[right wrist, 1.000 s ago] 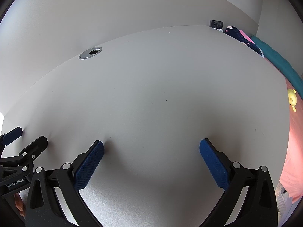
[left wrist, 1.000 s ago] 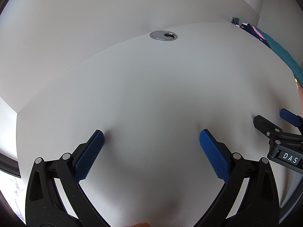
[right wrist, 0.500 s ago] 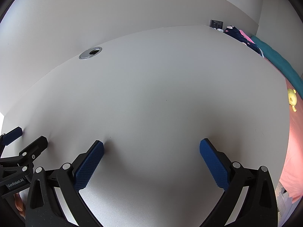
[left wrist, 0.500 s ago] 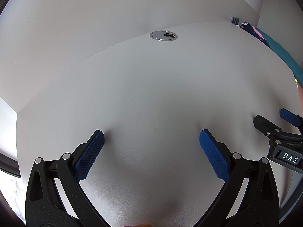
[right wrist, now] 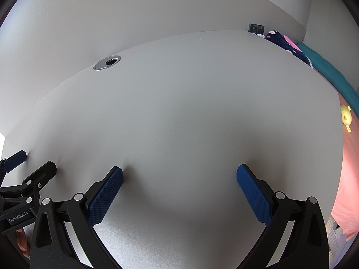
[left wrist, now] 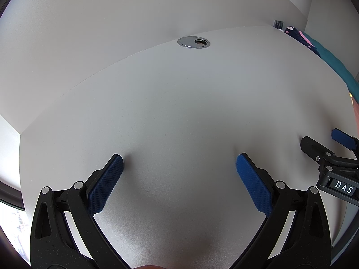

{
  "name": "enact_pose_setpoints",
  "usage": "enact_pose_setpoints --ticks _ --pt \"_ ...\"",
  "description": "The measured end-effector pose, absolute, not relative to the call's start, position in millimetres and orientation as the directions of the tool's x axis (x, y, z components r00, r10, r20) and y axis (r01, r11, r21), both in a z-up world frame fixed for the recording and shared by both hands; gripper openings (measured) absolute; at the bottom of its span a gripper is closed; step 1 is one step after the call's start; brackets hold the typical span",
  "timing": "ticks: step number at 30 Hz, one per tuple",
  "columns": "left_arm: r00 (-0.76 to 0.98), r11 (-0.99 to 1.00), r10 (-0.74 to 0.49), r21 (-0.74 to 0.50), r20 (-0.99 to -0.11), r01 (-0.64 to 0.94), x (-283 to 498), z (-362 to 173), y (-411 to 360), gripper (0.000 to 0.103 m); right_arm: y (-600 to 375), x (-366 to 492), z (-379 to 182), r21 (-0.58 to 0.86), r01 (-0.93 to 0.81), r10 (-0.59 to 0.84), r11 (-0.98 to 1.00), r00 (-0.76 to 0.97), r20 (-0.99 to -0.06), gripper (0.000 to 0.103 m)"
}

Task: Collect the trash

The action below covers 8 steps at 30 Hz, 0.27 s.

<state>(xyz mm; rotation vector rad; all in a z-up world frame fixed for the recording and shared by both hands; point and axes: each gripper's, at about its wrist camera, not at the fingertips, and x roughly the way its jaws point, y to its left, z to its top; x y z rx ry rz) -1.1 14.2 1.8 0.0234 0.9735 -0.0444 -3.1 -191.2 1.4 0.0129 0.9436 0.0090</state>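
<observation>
No trash shows in either view. My left gripper [left wrist: 179, 163] rests open on the white desk [left wrist: 179, 103], nothing between its blue pads. My right gripper [right wrist: 179, 174] is likewise open and empty on the same desk [right wrist: 190, 103]. In the left wrist view the right gripper [left wrist: 320, 143] appears at the right edge. The left gripper [right wrist: 29, 163] shows at the left edge of the right wrist view, with part of a hand [right wrist: 22, 239] below it.
A round metal cable grommet [left wrist: 193, 42] [right wrist: 107, 62] sits near the desk's back edge by the white wall. Right of the desk lies a bed with teal [right wrist: 332, 76] and pink covers [right wrist: 350, 168], dark clothing [right wrist: 282, 41] and a yellow toy [right wrist: 346, 117].
</observation>
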Motion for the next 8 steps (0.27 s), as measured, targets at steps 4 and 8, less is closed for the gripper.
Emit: enact_pose_setpoints --ticks 4,8 --pt "0.561 0.999 -0.028 0.000 -0.827 0.049 -0.8 1.9 15.0 0.098 -191.2 -3.1 1.5 0.015 -0.002 0.013 1.000 0.587 -0.810 0.101" --pt "0.561 0.999 -0.028 0.000 -0.827 0.050 -0.7 2.0 15.5 0.098 -191.3 -3.0 1.7 0.015 -0.002 0.013 1.000 0.587 -0.810 0.101"
